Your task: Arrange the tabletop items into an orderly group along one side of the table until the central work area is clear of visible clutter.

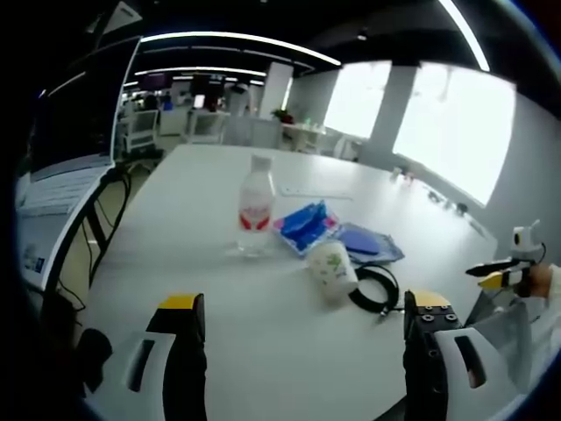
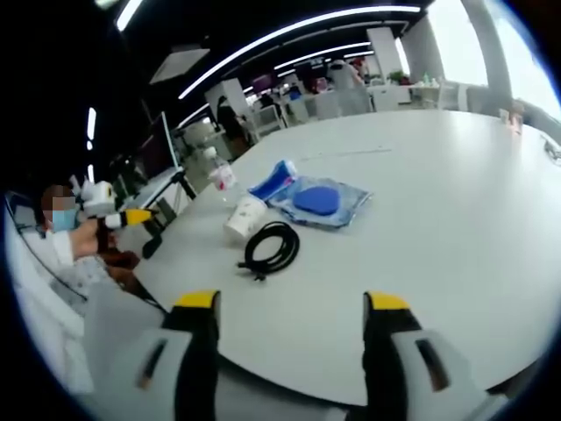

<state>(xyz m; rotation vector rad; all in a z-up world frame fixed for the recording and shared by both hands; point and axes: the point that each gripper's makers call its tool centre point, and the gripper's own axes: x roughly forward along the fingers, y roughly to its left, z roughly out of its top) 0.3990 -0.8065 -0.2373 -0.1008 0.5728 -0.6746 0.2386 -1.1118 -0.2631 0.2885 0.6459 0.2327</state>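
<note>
We see both grippers, left (image 1: 302,338) and right (image 2: 289,338), jaws spread, holding nothing. Water bottle (image 1: 255,207) stands upright on the white table (image 1: 263,351); paper cup (image 1: 331,267) lies on its side beside the coiled black cable (image 1: 377,288), mouth towards the blue pouch (image 1: 307,225).

On the table (image 1: 219,351), in the left gripper view, the bottle (image 1: 255,207) stands at 9 o'clock of the packet (image 1: 307,225); the cup (image 1: 331,266) lies at 6 o'clock of the packet, the cable (image 1: 377,288) at the cup's 3 o'clock, touching it.

Open-plan office: desks (image 1: 219,123), ceiling striplights (image 1: 237,39)
</note>
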